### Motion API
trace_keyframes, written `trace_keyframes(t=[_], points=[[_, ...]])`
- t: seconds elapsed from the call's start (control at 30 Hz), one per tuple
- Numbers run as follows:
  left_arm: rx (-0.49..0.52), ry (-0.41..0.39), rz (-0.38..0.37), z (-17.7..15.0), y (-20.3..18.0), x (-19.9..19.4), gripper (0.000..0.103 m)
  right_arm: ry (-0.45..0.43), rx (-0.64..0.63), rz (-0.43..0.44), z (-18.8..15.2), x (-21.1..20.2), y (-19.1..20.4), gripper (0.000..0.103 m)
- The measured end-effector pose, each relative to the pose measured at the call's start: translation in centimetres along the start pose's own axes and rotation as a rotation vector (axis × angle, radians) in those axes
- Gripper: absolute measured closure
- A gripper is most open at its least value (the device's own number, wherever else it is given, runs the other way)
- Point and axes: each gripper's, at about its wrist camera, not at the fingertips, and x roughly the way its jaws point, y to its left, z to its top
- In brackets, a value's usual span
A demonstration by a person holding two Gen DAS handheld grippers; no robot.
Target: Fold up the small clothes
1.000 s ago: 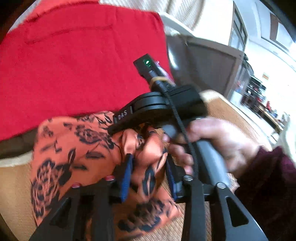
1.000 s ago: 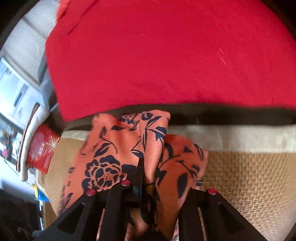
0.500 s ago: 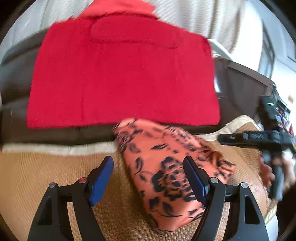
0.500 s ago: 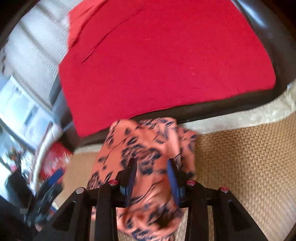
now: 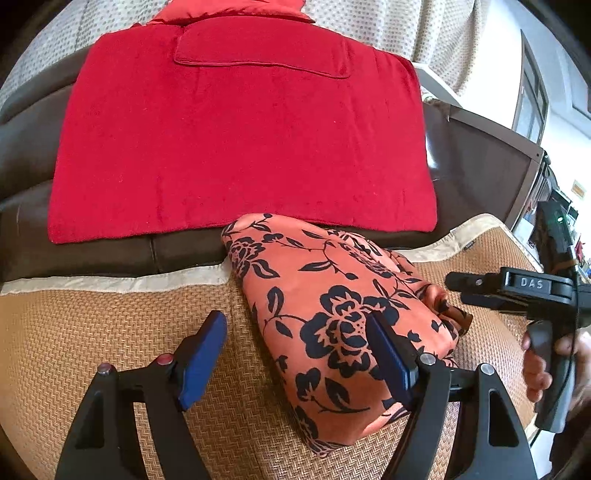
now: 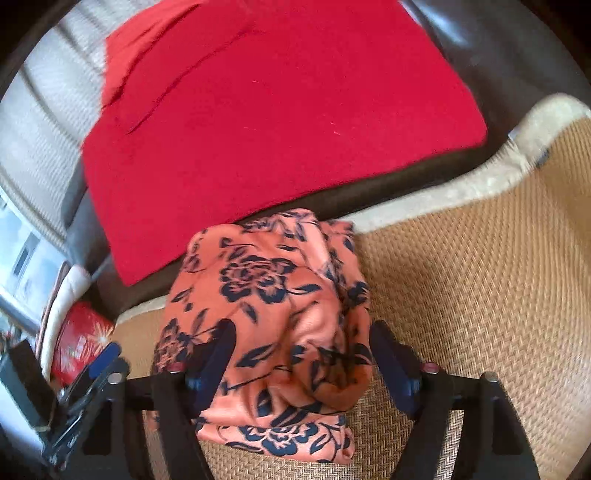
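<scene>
Dark brown leather sofa w/ a woven tan rattan seat mat, cream-edged. Flat red plush cushion leans on the backrest; pale dotted curtain behind. White wall and dark-framed window at right, daylight coming in. Red patterned box beside the sofa.

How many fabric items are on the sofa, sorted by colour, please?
Orange floral garment: 1
Red towel: 1
Tan woven mat: 1
Total: 3
</scene>
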Motion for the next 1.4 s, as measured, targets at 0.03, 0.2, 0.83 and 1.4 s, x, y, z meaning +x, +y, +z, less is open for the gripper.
trace_keyframes(t=[0.03, 0.2, 0.83, 1.4], points=[[0.001, 0.003, 0.002, -0.1, 0.0, 0.1, 0.025, 0.014, 0.0, 0.045, -0.3, 0.6, 0.0, 0.025], [-0.012, 0.005, 0.015, -0.2, 0.5, 0.6, 0.025, 0.117, -0.085, -0.04, -2.0, 3.7, 2.4, 0.059], [0.105, 0.131, 0.149, -2.1, 0.0, 5.8, 0.025, 0.029, -0.119, -0.146, -7.4, 1.6, 3.7, 0.088], [0.207, 0.153, 0.18, -3.7, -1.0, 6.5, 0.024, 0.081, -0.029, -0.004, 0.5, 5.1, 5.6, 0.084]])
